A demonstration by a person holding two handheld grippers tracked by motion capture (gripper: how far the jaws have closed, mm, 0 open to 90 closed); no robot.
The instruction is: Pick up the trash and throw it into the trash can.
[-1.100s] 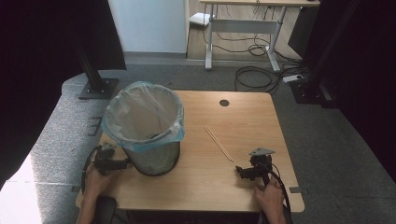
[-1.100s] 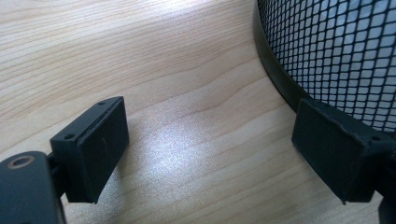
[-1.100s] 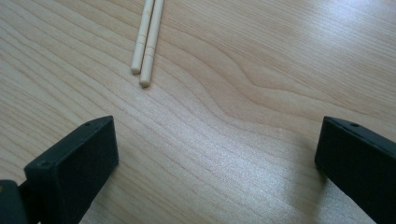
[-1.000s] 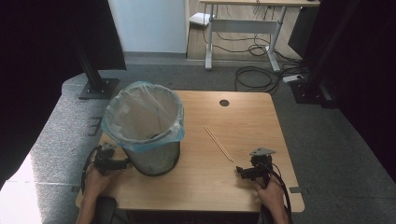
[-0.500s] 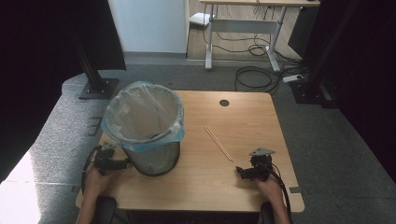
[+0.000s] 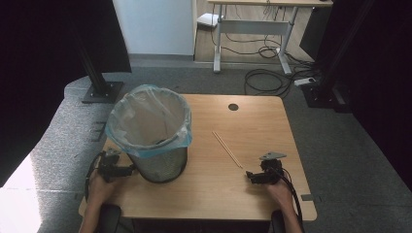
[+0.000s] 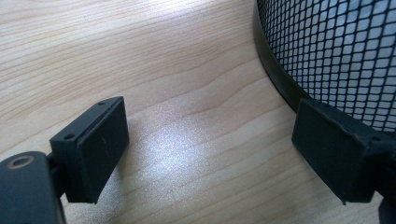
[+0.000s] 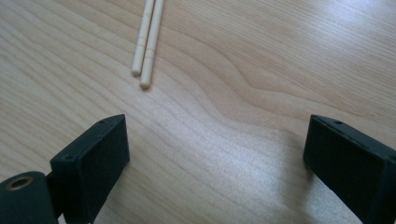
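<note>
Chopsticks lying as a pair side by side on bare wooden table, just ahead of right gripper and between it and mesh bin — not yet touched. Right gripper low over the wood, jaws wide with nothing between them, though just eased slightly inward. Left gripper parked at the bin's base, jaws spread and empty, one pad close against the mesh wall. Step in hand, by judgement: approach before pick-up. Next move likely calls for advancing the right gripper along the table, straddling both sticks near their close ends, then closing squarely — thin round stock prone to rolling or splitting apart.
</note>
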